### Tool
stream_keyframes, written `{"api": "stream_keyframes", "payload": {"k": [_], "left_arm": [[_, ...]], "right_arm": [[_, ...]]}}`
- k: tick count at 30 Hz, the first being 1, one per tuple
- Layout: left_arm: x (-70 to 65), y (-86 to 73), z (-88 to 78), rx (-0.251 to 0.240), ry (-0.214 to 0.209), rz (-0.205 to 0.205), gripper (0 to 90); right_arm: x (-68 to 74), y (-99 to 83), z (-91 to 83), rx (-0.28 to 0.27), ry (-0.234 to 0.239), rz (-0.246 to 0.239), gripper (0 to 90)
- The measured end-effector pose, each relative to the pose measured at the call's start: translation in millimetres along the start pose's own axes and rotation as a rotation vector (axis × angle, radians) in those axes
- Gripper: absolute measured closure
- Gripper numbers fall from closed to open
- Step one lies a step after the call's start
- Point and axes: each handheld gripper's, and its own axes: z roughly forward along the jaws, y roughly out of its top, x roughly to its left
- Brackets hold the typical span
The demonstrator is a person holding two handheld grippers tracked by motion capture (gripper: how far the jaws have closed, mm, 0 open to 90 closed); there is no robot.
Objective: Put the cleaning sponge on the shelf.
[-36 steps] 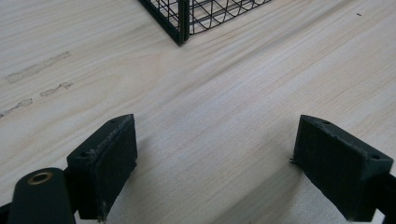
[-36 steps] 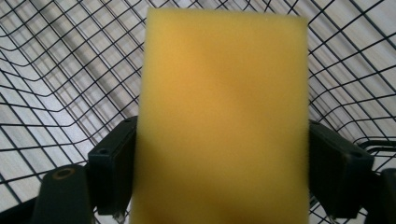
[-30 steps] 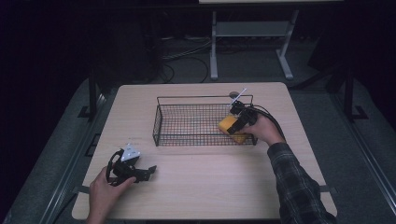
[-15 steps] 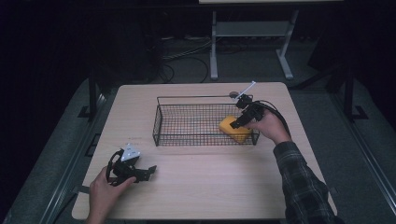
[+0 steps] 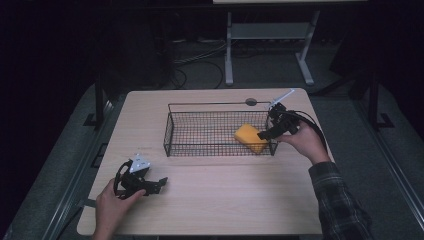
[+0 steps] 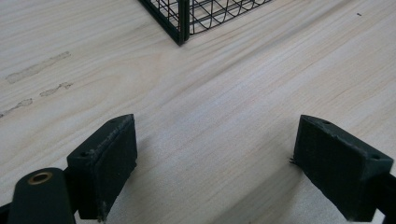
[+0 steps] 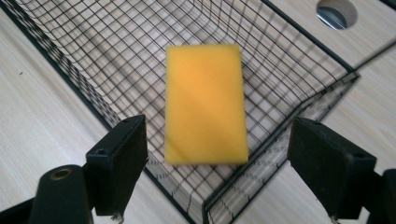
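A yellow sponge [image 5: 250,138] [image 7: 205,103] lies in the right end of a black wire basket [image 5: 172,131] [image 7: 299,44] on the wooden table. My right gripper [image 5: 264,134] [image 7: 217,170] hovers over the basket's right end, open, its jaws wide apart with the sponge below and free of them. At the table's front left my left gripper [image 5: 160,183] [image 6: 215,170] rests low over bare wood, open with nothing between its jaws. A corner of the basket [image 6: 180,21] lies ahead of it.
A round cable hole [image 5: 251,102] [image 7: 336,13] sits in the table behind the basket's right end. Faint smudges [image 6: 37,70] mark the wood near the left gripper. Beyond the table stands a grey metal stand [image 5: 270,35] on a dark floor with cables.
The right gripper has let go of the sponge and drawn back to the right. The sponge has dropped into the basket's right end. The left gripper has stayed still.
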Motion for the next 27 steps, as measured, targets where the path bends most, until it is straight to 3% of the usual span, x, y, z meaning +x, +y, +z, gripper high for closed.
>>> {"api": "stream_keyframes", "payload": {"k": [15,27], "left_arm": [[-0.2,-0.2,-0.2,-0.001,0.0,0.001,12.8],[-0.2,-0.4,0.0,-0.004,0.001,0.0,12.8]], "right_arm": [[10.8,-57.3,-24.0,-0.031,-0.039,0.044,17.9],[20.9,-112.8,-16.7,-0.071,-0.05,0.099,13.6]]}}
